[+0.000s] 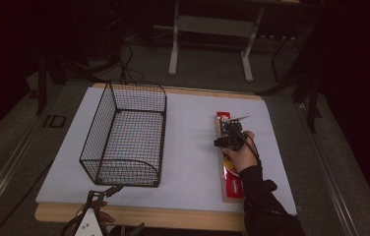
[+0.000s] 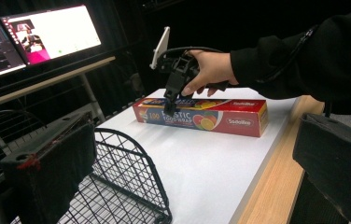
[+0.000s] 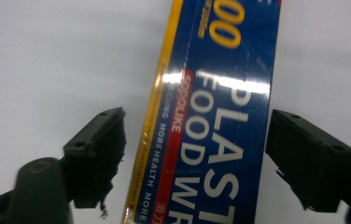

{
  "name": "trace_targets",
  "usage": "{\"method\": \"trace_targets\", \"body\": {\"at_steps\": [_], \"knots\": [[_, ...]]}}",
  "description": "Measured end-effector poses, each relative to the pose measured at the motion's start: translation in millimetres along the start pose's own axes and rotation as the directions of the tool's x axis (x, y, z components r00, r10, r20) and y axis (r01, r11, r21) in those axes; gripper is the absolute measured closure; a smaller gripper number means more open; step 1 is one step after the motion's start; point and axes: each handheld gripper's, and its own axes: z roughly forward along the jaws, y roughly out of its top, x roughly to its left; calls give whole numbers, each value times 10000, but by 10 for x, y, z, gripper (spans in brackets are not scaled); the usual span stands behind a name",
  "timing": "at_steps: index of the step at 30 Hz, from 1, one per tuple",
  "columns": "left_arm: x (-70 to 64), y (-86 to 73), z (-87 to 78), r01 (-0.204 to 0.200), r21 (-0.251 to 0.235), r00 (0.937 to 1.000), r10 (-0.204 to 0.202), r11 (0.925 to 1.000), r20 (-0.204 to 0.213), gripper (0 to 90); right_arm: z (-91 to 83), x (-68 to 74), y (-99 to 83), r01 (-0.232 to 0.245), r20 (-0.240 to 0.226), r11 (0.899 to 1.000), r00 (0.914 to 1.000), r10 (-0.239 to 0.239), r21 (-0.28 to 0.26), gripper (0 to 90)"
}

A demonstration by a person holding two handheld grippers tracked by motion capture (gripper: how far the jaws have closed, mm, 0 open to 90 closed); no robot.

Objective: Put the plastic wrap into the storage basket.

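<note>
Resting at the bottom edge of the high view, left of centre, the left gripper (image 1: 105,192) is lying over the wooden lip of the table (image 1: 173,219), its tips pointing toward the near corner of the wire basket (image 1: 124,135). In the left gripper view its two black jaws are standing wide apart at the lower left and lower right of the frame, holding nothing, with the basket's curved near wall (image 2: 131,177) showing between them.

The basket is sitting on the white sheet (image 1: 193,147) in the left half of the high view, open side up.

Right of centre in the high view, the person's right hand (image 1: 242,155), in a dark sleeve (image 1: 266,206), is holding the right gripper (image 1: 232,129) above the red and blue box of plastic food wrap (image 1: 231,184), which is lying lengthwise on the white sheet, well apart from the basket. In the right gripper view the jaws are spread to either side of the box (image 3: 211,140), straddling its width without touching it; whether the tips are reaching the sheet cannot be told.

Beyond the table, in the upper left of the left gripper view, two lit monitors (image 2: 47,32) are standing on a shelf.
</note>
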Motion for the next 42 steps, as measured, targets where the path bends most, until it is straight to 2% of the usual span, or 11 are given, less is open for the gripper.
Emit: {"method": "trace_targets", "body": {"at_steps": [6,10,12,18,22,27,28,30,36,39,42], "knots": [[4,2,-4,51,-56,10000,-51,10000,-6,1,109,-16,-4,-347,-158,9957,9992,362,856,236],[2,2,0,13,-26,10000,-13,10000,-24,1,163,1,-7,-403,71,9924,9992,398,1167,304],[-5,1,3,-160,117,9998,162,9998,-141,1,183,15,-17,-402,102,9910,9992,392,1277,327],[-1,0,3,-104,42,9999,104,9999,-94,1,171,49,-39,-492,449,9943,9980,451,945,375],[1,-1,6,-96,48,9999,96,9999,-60,1,125,87,-21,-374,451,9977,9984,349,559,383],[6,-4,6,-48,60,10000,48,10000,-39,1,-18,138,63,-260,181,9997,9995,259,18,389],[4,-4,6,-61,64,10000,62,10000,-33,1,-143,180,141,-82,97,9997,9999,84,-223,391],[2,-4,6,-71,62,10000,71,10000,-33,1,-224,200,183,-31,-73,9991,10000,28,-434,390],[3,-4,7,-55,66,10000,55,10000,-12,1,-429,287,275,511,-186,9944,9984,-531,-922,393],[3,-5,8,-49,76,10000,50,10000,-19,1,-487,299,305,484,-405,9937,9978,-527,-1011,393],[-1,-4,9,-45,62,10000,45,10000,5,1,-567,321,354,712,-376,9896,9964,-765,-1254,393]]}}
